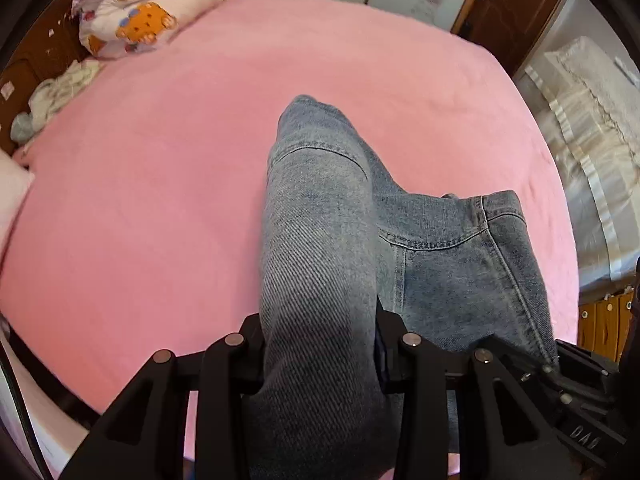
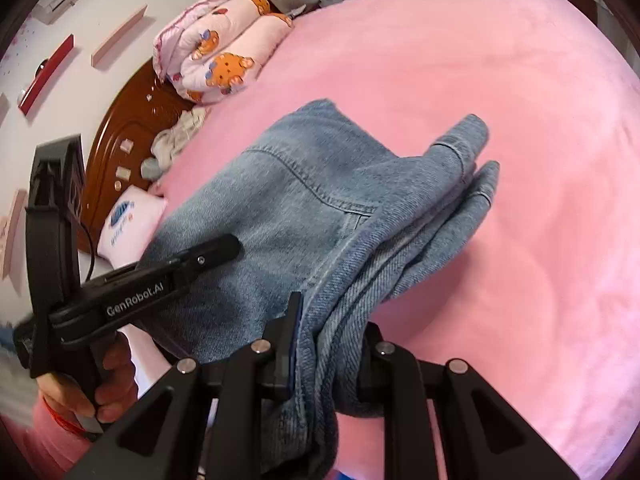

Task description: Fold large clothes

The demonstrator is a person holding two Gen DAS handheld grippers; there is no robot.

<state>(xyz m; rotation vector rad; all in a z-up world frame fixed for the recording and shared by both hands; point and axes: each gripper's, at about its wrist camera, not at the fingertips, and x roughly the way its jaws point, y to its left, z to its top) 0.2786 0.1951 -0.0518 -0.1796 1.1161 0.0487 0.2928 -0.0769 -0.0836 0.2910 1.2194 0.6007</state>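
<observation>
My left gripper [image 1: 320, 344] and right gripper [image 2: 326, 344] each pinch bunched jeans [image 2: 304, 208], held above the bed [image 1: 160, 160]. Risk: thick denim slipping from either jaws, undoing the fold.

Your right gripper [image 2: 326, 344] clamps the folded jeans [image 2: 304, 208] at lower centre above the pink bed [image 2: 520, 120], while your left gripper [image 2: 208, 256] grips them at left.

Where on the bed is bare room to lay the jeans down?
Bare pink sheet runs from the jeans out to the quilt and rags by the headboard. Those crowd that one corner.
</observation>
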